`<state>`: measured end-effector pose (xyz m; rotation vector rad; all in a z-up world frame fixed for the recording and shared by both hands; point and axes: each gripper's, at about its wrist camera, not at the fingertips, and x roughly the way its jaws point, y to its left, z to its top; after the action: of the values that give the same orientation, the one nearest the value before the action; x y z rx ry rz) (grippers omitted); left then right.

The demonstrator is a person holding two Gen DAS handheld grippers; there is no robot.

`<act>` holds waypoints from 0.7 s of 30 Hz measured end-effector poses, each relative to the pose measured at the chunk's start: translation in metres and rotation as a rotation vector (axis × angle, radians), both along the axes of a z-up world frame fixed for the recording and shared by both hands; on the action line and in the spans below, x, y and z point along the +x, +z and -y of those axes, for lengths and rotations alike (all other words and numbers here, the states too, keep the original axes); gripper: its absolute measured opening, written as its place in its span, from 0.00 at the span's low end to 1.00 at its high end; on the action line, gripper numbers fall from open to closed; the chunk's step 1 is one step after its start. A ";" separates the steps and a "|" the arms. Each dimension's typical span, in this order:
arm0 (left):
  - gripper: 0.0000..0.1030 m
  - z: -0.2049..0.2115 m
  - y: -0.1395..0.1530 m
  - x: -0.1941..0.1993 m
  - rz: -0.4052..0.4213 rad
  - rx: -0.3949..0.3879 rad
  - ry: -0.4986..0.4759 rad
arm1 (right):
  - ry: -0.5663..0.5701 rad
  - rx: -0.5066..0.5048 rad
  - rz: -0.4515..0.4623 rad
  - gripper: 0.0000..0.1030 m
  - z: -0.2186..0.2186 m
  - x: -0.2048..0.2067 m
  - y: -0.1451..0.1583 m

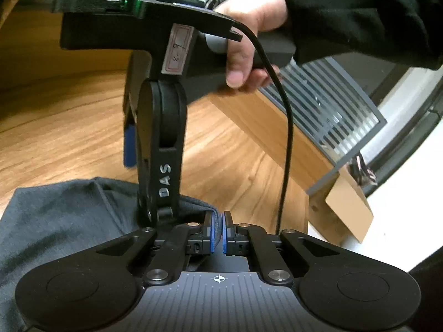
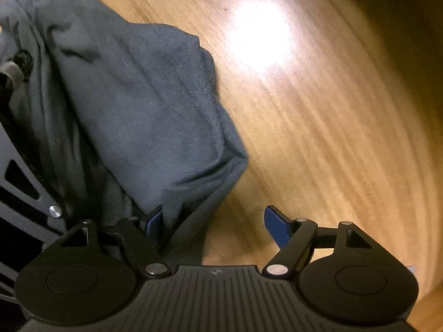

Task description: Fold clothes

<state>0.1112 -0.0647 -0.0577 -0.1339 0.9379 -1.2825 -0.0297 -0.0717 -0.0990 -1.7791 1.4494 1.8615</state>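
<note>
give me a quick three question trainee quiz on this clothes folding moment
1. True or false: the left claw is closed on an edge of the dark grey fabric garment.
2. How do the right claw's jaws stand? A spread open, B fully closed.
3. What does the garment lie on?

Key: 1 true, its blue pads pinch a fold. 2 A, with cloth against one blue finger. 3 the shiny wooden table.

Bare table (image 2: pixel 318 110) lies open right of the cloth (image 2: pixel 144 105). In the left view, the right gripper (image 1: pixel 130 138), its cable (image 1: pixel 288 127) and a hand (image 1: pixel 249 41) block the way ahead. A slatted panel (image 1: pixel 326 105), seemingly off the table's edge, stands beyond.
</note>
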 end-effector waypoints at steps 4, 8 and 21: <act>0.07 0.001 -0.004 -0.002 0.011 0.028 0.004 | -0.002 0.104 0.101 0.79 0.003 0.010 0.006; 0.06 0.002 -0.007 -0.001 0.006 0.034 0.004 | -0.083 0.114 0.106 0.79 0.006 0.018 0.015; 0.07 0.006 -0.009 -0.007 0.006 0.050 -0.006 | -0.086 0.144 0.055 0.79 0.010 0.007 0.028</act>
<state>0.1046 -0.0708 -0.0662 -0.0885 0.9654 -1.2628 -0.0225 -0.0815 -0.0714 -1.6616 1.3154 1.8109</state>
